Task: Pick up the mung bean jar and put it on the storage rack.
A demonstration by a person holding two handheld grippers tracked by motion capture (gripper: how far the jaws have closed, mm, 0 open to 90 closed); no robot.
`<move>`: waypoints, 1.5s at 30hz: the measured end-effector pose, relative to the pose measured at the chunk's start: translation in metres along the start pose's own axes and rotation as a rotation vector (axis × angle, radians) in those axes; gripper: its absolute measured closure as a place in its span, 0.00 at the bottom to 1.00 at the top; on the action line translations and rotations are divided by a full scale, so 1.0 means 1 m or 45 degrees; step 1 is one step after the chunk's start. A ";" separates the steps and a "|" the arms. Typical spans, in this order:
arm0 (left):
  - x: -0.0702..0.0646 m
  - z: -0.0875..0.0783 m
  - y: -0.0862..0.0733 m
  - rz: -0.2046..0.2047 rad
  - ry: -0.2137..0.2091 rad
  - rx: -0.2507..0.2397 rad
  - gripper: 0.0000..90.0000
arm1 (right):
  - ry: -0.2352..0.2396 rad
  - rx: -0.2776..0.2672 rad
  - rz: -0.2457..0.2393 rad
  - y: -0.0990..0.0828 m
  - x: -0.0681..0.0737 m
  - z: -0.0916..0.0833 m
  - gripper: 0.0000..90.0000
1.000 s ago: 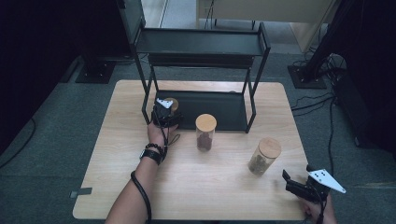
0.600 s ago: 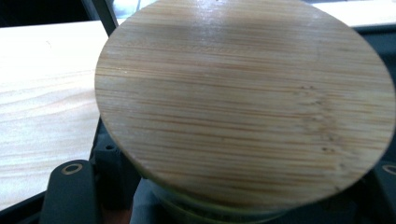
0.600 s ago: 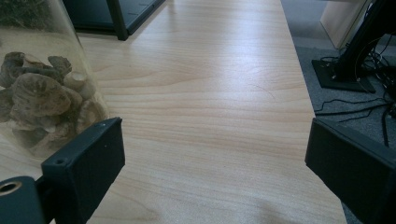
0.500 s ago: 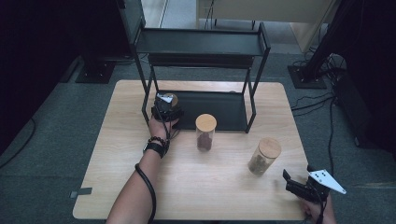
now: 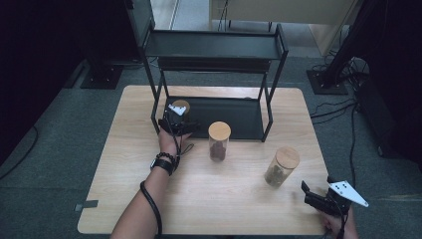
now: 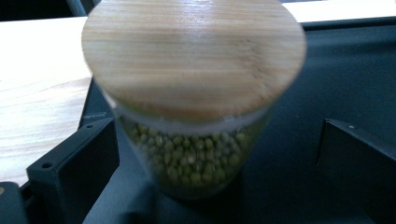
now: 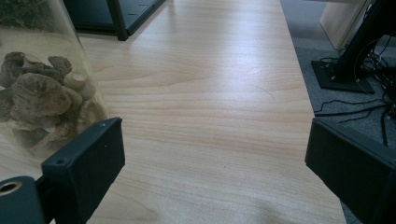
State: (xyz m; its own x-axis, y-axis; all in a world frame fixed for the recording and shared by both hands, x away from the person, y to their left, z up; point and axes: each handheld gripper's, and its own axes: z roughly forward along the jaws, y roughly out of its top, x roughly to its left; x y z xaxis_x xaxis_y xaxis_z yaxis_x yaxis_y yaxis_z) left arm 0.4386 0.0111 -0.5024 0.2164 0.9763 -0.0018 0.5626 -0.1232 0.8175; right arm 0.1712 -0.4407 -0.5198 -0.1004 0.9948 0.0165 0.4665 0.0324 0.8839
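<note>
Glass jar [image 6: 191, 154], smooth wooden lid [image 6: 194, 56]; matt, probably metal shelf [image 5: 219, 112].

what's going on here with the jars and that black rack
A person is moving lidded jars from the table onto the bottom shelf of the black rack. The left gripper has just been opening around the jar of green beans, which stands on that shelf; the jaws sit apart from its glass. Two more jars wait on the table. The right gripper rests open near the table's front right corner.
</note>
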 end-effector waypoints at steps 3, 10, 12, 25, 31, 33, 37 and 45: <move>0.000 -0.003 -0.006 0.004 -0.011 0.009 0.00 | -0.001 0.000 -0.001 0.000 0.000 0.000 0.05; -0.003 -0.011 -0.023 0.004 -0.029 0.013 0.00 | -0.005 0.001 -0.002 0.000 0.001 0.000 0.05; -0.003 -0.013 -0.027 0.001 -0.030 0.016 0.00 | -0.005 0.002 -0.003 0.000 0.001 0.000 0.05; -0.003 -0.025 -0.042 0.026 -0.036 0.005 0.00 | -0.011 -0.001 -0.004 0.000 0.001 0.000 0.05; -0.003 -0.031 -0.046 0.041 -0.040 -0.002 0.00 | -0.010 -0.005 -0.007 0.000 0.001 0.000 0.05; -0.004 -0.033 -0.048 0.045 -0.044 0.001 0.00 | -0.012 -0.005 -0.007 0.000 0.001 0.000 0.05; -0.003 -0.037 -0.050 0.047 -0.053 0.002 0.00 | -0.015 -0.005 -0.006 0.000 0.001 0.000 0.05; -0.003 -0.044 -0.055 0.054 -0.062 0.007 0.00 | -0.023 -0.005 -0.007 0.000 0.002 0.000 0.05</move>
State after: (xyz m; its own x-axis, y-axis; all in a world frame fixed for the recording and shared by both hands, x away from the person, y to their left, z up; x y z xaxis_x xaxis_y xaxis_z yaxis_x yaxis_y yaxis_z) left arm 0.3722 0.0231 -0.5223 0.2788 0.9603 0.0049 0.5562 -0.1656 0.8144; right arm 0.1707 -0.4392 -0.5198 -0.0870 0.9962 0.0030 0.4627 0.0378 0.8857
